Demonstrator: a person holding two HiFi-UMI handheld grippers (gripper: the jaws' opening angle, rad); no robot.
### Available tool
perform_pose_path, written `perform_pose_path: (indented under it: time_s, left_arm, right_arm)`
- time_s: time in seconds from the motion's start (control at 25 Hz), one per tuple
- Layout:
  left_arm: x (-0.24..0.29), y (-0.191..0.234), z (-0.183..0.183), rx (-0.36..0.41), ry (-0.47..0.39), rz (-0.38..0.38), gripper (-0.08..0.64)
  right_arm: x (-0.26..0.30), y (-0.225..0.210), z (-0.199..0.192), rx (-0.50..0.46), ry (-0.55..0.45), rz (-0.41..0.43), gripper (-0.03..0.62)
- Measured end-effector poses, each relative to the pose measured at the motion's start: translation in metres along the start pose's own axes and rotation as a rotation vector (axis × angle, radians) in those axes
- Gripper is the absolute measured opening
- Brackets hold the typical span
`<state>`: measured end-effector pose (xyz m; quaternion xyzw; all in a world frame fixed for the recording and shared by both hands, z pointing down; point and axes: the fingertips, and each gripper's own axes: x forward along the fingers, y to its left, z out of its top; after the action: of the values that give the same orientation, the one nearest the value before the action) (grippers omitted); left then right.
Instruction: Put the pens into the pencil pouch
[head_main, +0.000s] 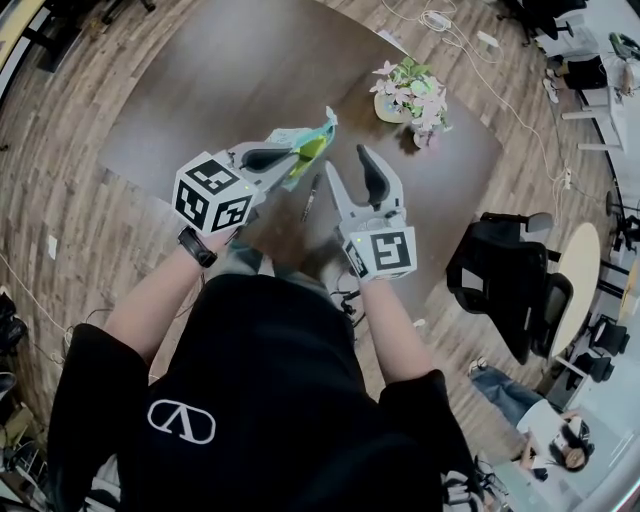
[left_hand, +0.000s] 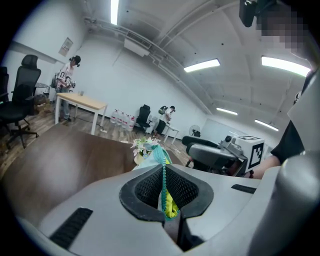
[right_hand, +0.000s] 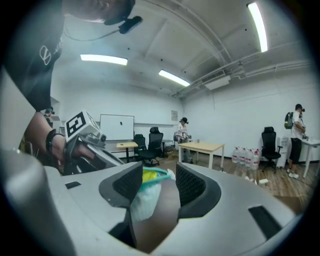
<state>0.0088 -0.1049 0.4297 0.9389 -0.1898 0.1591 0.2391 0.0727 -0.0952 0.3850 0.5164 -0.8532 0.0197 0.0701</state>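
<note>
Your left gripper (head_main: 288, 155) is pinched tight on the light blue cloth pouch with the green zip (head_main: 316, 135), up over the brown table (head_main: 200, 90), mid-frame. Your right gripper (head_main: 352, 165), just right, has its jaws wide apart, squeezing nothing.

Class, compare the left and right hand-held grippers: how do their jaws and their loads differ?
Jaws: the left hand-held gripper is shut, while the right hand-held gripper stands open.
Load: the left pinches the pencil pouch by its teal zipper edge. The right holds nothing, and the pouch only shows through its gap.
Shared: both are grey and hang over the brown table.
</note>
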Motion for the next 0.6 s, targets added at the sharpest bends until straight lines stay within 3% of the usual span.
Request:
perform_pose_path:
  time_s: [0.28, 0.6]
  left_arm:
    - [-0.015, 0.013, -0.008, -0.020, -0.014, 0.030, 0.015]
    - [-0.031, 0.021, -0.020, -0.046, -0.019, 0.058, 0.015]
  right_arm:
    - [0.001, -0.027, -0.126, 0.235, 0.387, -0.107, 0.204]
    - [0.018, -0.015, -0.257, 0.420, 0.750, -0.127, 0.198]
